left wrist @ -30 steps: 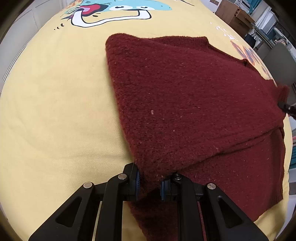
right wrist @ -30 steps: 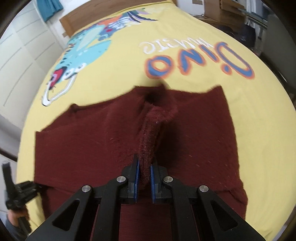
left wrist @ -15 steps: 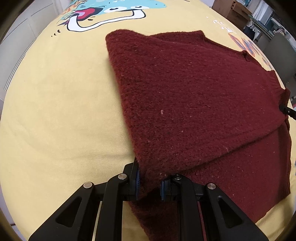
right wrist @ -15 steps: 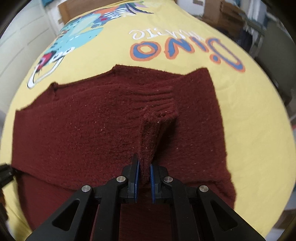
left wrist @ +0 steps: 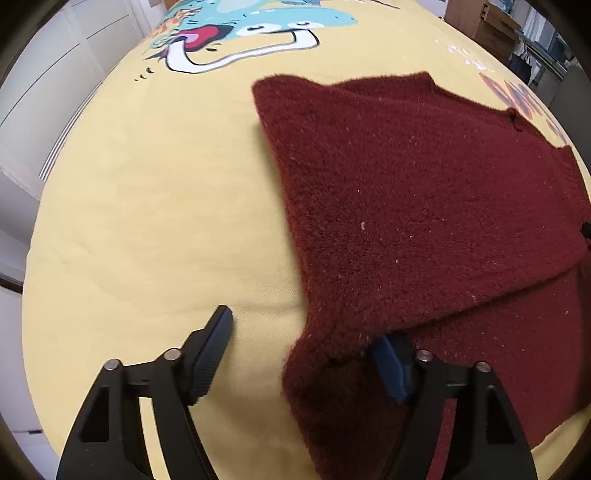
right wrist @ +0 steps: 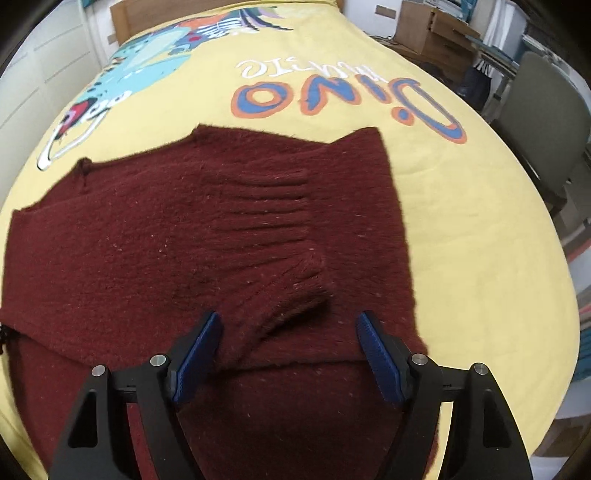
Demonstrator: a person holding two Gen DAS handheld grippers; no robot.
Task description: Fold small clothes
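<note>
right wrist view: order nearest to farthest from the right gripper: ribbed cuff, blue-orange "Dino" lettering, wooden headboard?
From the right gripper:
1. Ribbed cuff of the dark red knitted sweater, just ahead.
2. Blue-orange "Dino" lettering on the yellow bedspread, beyond the sweater.
3. Wooden headboard, far end.

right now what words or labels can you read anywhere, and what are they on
"Dino": big blue letters outlined in orange, printed on the yellow bedspread, seen upside down in the right wrist view.
A smaller white word beyond it on the same bedspread: too blurred to read for certain.
Maroon sweater: no label or text visible.
</note>
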